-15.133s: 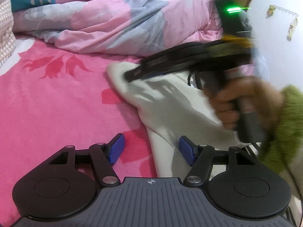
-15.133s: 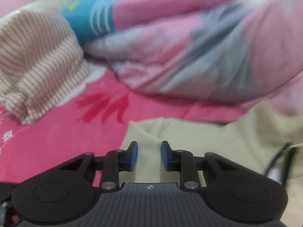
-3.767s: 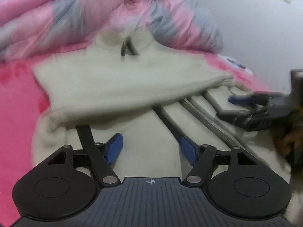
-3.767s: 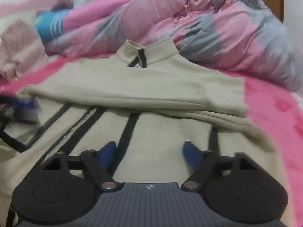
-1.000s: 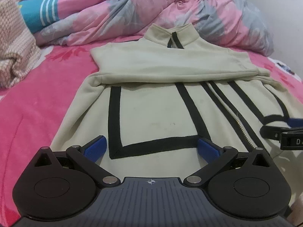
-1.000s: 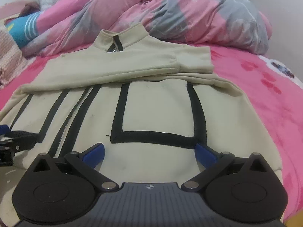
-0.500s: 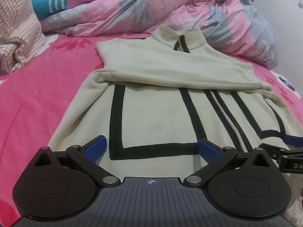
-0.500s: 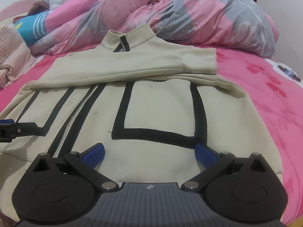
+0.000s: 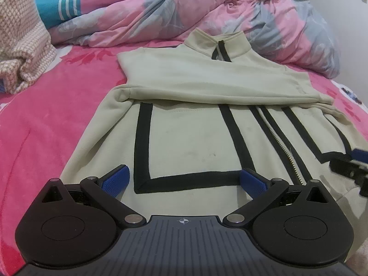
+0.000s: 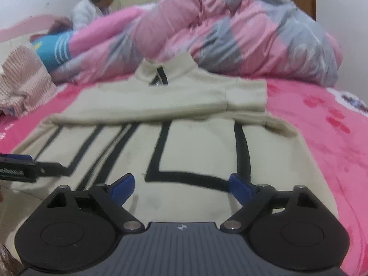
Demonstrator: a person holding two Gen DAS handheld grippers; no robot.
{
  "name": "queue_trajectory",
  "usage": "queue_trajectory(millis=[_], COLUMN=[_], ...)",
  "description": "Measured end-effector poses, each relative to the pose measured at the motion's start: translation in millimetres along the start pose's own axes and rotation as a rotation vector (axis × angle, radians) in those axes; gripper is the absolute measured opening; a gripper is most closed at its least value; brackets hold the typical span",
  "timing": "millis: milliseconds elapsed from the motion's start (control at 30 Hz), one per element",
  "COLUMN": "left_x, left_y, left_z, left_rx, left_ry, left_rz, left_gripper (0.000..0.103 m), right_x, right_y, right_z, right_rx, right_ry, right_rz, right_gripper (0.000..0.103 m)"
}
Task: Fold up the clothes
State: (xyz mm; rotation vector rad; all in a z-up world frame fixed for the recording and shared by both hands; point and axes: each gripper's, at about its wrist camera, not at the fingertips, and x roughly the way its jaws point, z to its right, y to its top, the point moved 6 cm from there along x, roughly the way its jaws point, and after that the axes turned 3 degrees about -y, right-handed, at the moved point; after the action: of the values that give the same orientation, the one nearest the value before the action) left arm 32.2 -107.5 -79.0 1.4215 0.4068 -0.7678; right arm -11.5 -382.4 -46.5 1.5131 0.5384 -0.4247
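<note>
A cream zip jacket (image 9: 195,135) (image 10: 195,147) with black trim lies flat on the pink bed, collar at the far end and both sleeves folded across the chest. My left gripper (image 9: 184,180) hovers open over the hem on the jacket's left half, nothing between its blue pads. Over the hem on the right half, my right gripper (image 10: 181,187) has its jaws closing, still wide apart, with hem cloth below them but not pinched. Each gripper's tip shows at the edge of the other's view.
A pink and grey quilt (image 9: 207,16) (image 10: 241,39) is heaped behind the collar. A knitted beige garment (image 9: 23,53) lies at far left beside a blue striped cloth (image 9: 62,4). A person (image 10: 94,7) sits beyond the quilt. Pink sheet (image 10: 333,138) flanks the jacket.
Both views have tilted slightly, so the jacket sits a little lower in frame. The right gripper's jaws have drawn somewhat closer together. The jacket has not moved.
</note>
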Motion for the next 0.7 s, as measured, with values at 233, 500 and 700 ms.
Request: queue_trajectory(millis=[233,500,700], left_x=[1.0,1.6,1.7], left_y=[0.5,-0.5,-2.0], left_z=[2.0,3.7,3.9], left_rx=[0.003,0.007,0.009], left_ry=[0.013,0.028,0.032], left_rz=[-0.006,-0.001,0.013], left_gripper=[0.103,0.103,0.103], right_x=[-1.5,13.8,2.0], right_y=[10.7,-7.9,2.4], right_z=[-5.8,-13.4,-11.8], right_rx=[0.008,-0.056,-0.058], right_ry=[0.032,0.019,-0.008], right_rz=[0.069,0.018,0.047], right_gripper=[0.064,0.053,0.033])
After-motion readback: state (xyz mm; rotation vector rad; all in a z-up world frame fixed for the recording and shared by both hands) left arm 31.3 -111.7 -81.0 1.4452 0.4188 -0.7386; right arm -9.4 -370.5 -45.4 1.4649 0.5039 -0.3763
